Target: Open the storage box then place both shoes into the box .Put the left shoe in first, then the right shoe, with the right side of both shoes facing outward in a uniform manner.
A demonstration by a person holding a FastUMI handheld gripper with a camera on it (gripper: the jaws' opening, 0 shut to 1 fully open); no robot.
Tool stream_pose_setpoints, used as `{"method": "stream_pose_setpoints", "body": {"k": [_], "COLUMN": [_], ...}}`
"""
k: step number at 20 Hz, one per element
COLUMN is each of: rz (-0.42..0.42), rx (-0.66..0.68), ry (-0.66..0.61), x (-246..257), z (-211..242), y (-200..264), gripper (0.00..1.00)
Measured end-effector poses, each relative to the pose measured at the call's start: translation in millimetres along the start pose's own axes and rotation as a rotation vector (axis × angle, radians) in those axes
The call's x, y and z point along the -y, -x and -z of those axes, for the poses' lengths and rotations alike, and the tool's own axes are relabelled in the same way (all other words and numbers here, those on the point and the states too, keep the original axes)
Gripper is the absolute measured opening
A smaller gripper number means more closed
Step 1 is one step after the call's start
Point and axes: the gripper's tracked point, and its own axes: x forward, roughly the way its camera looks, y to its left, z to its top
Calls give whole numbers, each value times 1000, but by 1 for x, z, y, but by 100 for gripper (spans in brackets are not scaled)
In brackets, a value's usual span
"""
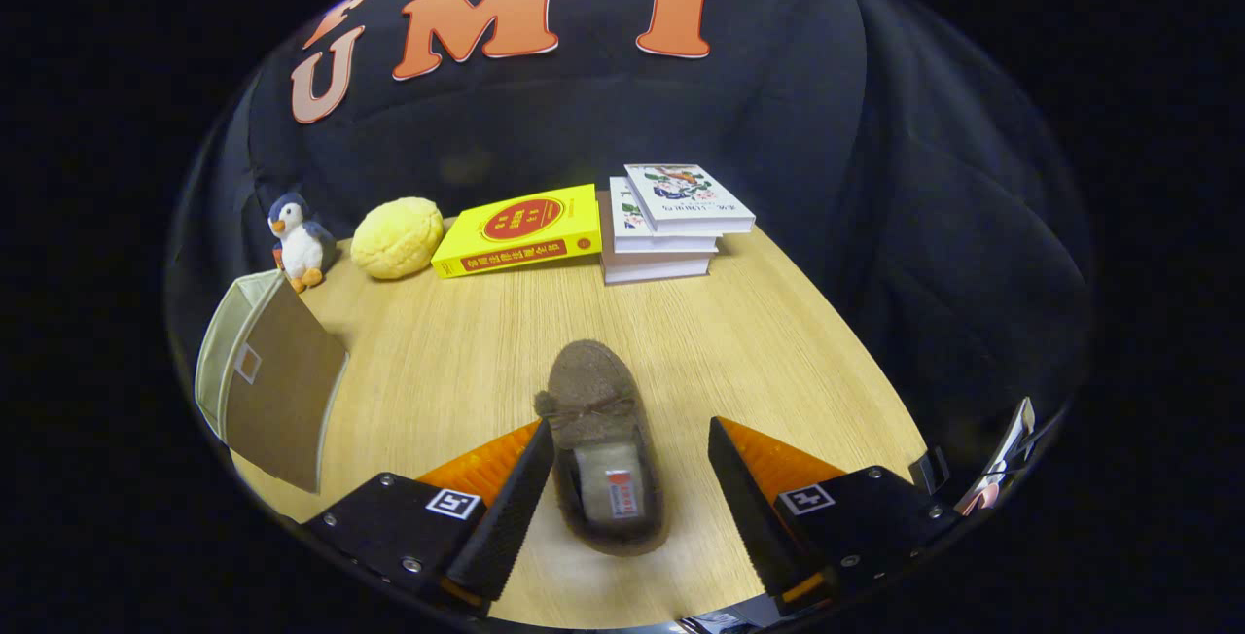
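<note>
A brown fuzzy moccasin shoe [603,440] with a small bow lies flat on the wooden table [457,352], toe pointing away from me. Its heel end sits between my fingers while the toe reaches beyond them. My gripper [630,440] is open; the left finger is close against the shoe's side, the right finger stands apart from it. Off to the left of the fingers is the beige fabric storage box [267,376], its brown flap hanging open toward the table.
Along the back of the table stand a toy penguin [300,240], a yellow plush ball [397,237], a yellow book [520,228] and a stack of white books [671,221]. The table's right edge runs close behind the right finger.
</note>
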Motion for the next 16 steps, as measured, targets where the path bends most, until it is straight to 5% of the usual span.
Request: {"method": "stream_pose_setpoints", "body": {"k": [5,16], "rz": [-17,15], "rx": [-68,-123], "ry": [7,11], "x": [11,2], "z": [32,44], "y": [-37,-92], "gripper": [77,15]}}
